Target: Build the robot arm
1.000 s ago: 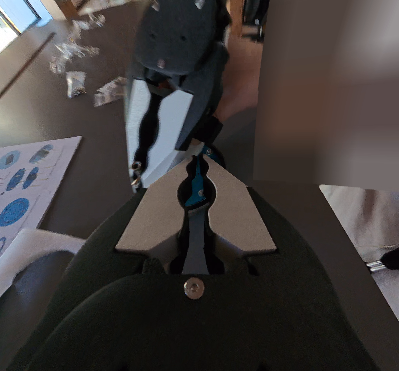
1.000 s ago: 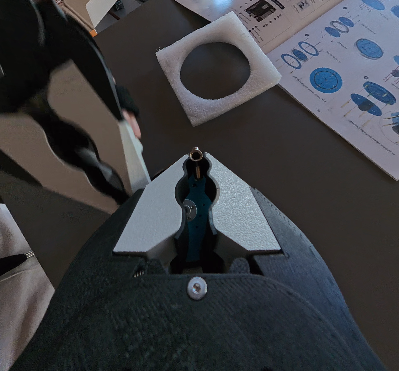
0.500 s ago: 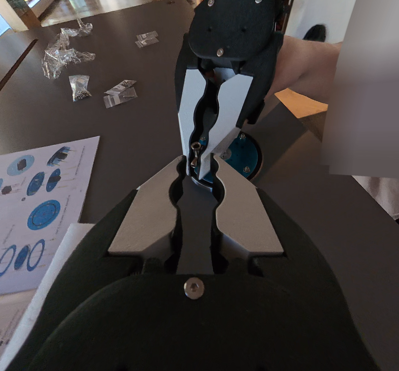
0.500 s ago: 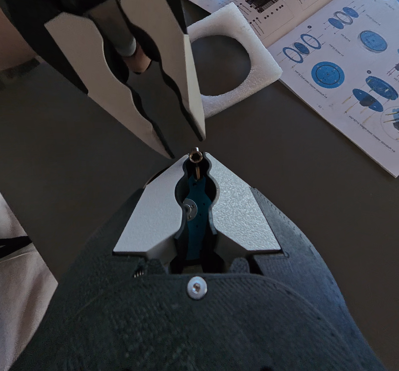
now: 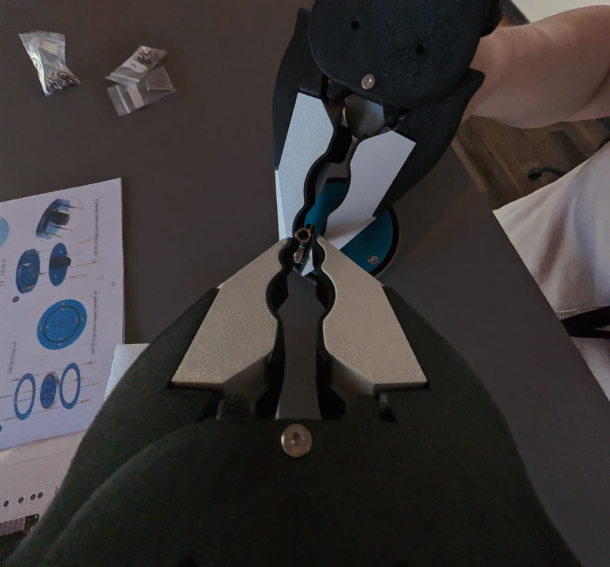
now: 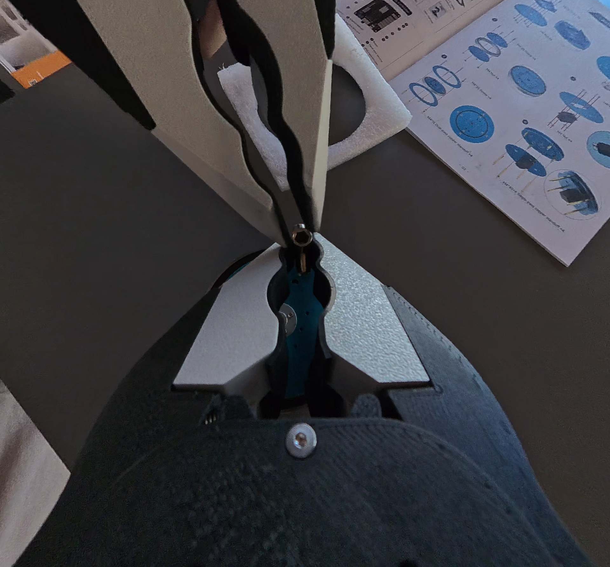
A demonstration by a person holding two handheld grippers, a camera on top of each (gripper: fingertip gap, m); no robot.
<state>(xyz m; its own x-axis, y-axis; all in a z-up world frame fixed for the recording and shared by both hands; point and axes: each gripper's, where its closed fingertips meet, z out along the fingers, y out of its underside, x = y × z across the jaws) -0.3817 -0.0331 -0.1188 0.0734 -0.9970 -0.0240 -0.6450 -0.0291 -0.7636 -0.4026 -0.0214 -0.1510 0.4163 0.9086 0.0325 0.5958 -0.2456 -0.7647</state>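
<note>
My right gripper (image 6: 301, 249) is shut on a small metal standoff (image 6: 301, 238), with its hex-socket head poking out past the tips. It stands just above a blue round disc (image 6: 300, 330) on the dark table. My left gripper (image 5: 302, 244) faces it tip to tip, jaws narrowly open, one fingertip on each side of the standoff head (image 5: 303, 235). I cannot tell whether they touch it. In the left wrist view the right gripper (image 5: 305, 255) comes down from above over the blue disc (image 5: 373, 237). In the right wrist view the left gripper (image 6: 297, 232) comes down from the top.
An open instruction booklet (image 6: 511, 105) lies to the right in the right wrist view, with a white foam square with a round hole (image 6: 373, 105) beside it. Small plastic bags (image 5: 49, 62) of parts lie far left. A forearm (image 5: 544, 62) and the table edge are at the right.
My left gripper was shut a second ago, then opened, moved up to the right gripper's tips and narrowed around the standoff head. The right gripper kept its grip on the standoff.
</note>
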